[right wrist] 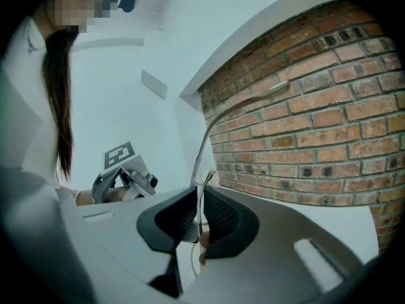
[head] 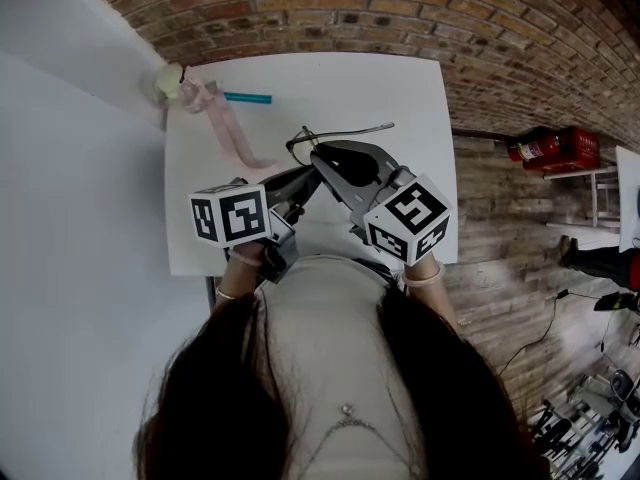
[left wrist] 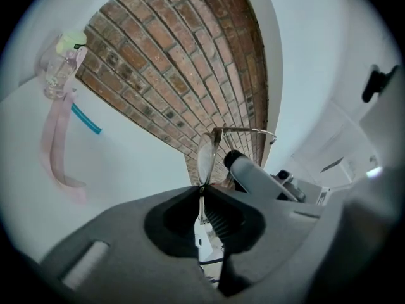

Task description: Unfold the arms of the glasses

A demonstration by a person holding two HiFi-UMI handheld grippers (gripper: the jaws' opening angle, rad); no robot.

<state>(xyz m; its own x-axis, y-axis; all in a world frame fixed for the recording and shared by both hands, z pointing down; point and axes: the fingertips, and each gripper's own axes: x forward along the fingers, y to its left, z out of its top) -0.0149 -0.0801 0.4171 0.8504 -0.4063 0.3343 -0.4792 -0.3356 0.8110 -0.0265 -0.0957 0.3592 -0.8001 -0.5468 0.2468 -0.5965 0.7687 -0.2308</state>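
Item: thin wire-framed glasses (left wrist: 206, 160), one arm out
Left gripper (left wrist: 202, 192): clamped on frame
Right gripper (right wrist: 198, 198): clamped on glasses
Below: white bench (head: 400, 88)

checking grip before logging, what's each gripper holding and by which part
The glasses, in both: left gripper shut on the lens rim, right gripper shut low on one arm.
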